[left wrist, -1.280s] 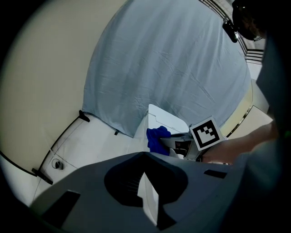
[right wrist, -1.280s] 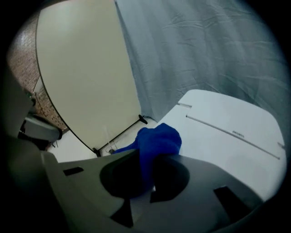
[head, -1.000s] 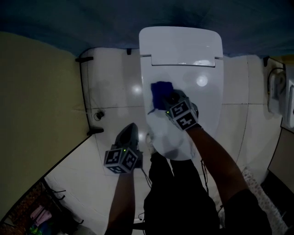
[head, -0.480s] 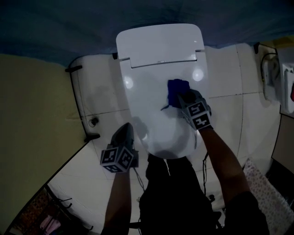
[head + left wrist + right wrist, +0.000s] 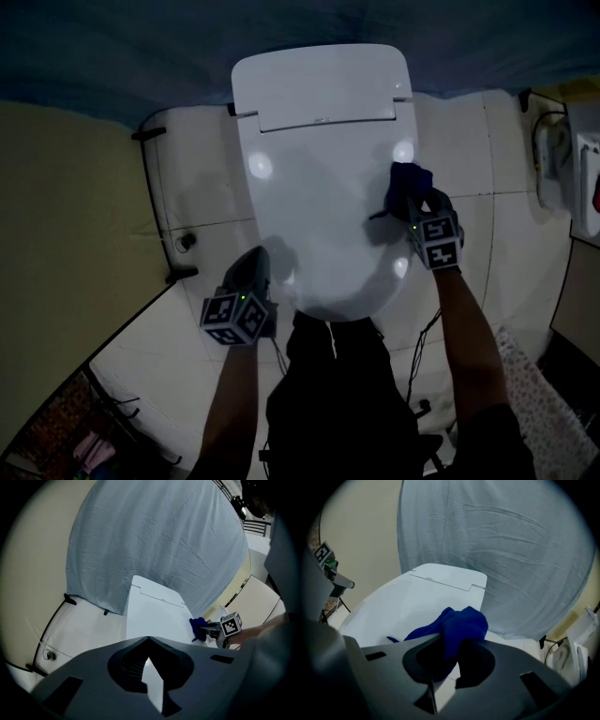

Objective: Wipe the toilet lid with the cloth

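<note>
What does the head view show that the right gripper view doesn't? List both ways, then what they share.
Head view only: the person's forearms and legs, and the right gripper from above, at the right edge of the toilet lid. Right gripper view only: its jaws clamped on the blue cloth. Both: the toilet lid and the blue cloth.

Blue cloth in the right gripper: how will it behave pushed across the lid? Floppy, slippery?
Likely floppy: the cloth sits bunched and drooping out of the right gripper, shut on it. It probably glides easily, since the toilet lid looks glossy with glare spots. A loose tail lies on the lid, so it may fold under.
</note>
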`<action>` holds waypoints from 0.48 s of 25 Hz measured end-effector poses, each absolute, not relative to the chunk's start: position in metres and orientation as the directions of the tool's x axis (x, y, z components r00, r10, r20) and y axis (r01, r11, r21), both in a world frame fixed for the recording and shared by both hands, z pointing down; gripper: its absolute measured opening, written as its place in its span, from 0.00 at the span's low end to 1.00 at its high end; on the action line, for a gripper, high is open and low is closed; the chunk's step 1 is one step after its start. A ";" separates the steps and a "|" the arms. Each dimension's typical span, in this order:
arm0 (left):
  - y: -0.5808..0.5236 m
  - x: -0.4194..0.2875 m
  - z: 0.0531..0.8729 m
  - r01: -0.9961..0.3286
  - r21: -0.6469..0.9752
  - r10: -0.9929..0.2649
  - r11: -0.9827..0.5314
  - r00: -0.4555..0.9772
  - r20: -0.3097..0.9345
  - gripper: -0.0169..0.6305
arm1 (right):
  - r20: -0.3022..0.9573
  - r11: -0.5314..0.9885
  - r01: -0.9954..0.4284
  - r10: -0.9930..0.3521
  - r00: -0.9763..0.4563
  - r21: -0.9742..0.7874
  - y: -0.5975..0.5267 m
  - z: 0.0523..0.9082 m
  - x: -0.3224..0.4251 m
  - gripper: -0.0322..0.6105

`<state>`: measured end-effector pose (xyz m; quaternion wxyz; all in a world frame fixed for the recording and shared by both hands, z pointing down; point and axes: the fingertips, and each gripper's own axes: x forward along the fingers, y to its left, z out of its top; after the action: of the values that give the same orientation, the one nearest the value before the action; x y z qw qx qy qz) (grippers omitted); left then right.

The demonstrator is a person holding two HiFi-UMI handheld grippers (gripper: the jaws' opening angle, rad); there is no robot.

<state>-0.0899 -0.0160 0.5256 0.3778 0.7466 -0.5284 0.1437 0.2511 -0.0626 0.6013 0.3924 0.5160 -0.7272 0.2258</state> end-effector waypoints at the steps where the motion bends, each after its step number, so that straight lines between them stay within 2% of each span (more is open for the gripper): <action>1: -0.015 -0.089 0.526 -0.898 0.411 -0.679 -0.158 0.401 0.615 0.01 | 0.803 0.356 -0.931 -0.577 -0.149 0.082 -0.061 0.601 0.255 0.14; 4: -0.011 -0.086 0.525 -0.894 0.419 -0.679 -0.158 0.407 0.611 0.01 | 0.808 0.361 -0.920 -0.581 -0.094 0.153 -0.060 0.598 0.258 0.14; 7: -0.007 -0.088 0.523 -0.885 0.441 -0.686 -0.151 0.415 0.598 0.01 | 0.821 0.434 -0.856 -0.570 -0.017 0.283 -0.065 0.590 0.253 0.14; 12: -0.002 -0.101 0.513 -0.868 0.483 -0.710 -0.113 0.410 0.572 0.01 | 0.817 0.458 -0.841 -0.576 -0.034 0.288 -0.067 0.569 0.234 0.14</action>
<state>-0.1009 -0.0024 0.5134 0.3983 0.7393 -0.5338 0.0991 0.2339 -0.0666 0.5691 0.4804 0.5022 -0.7057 0.1380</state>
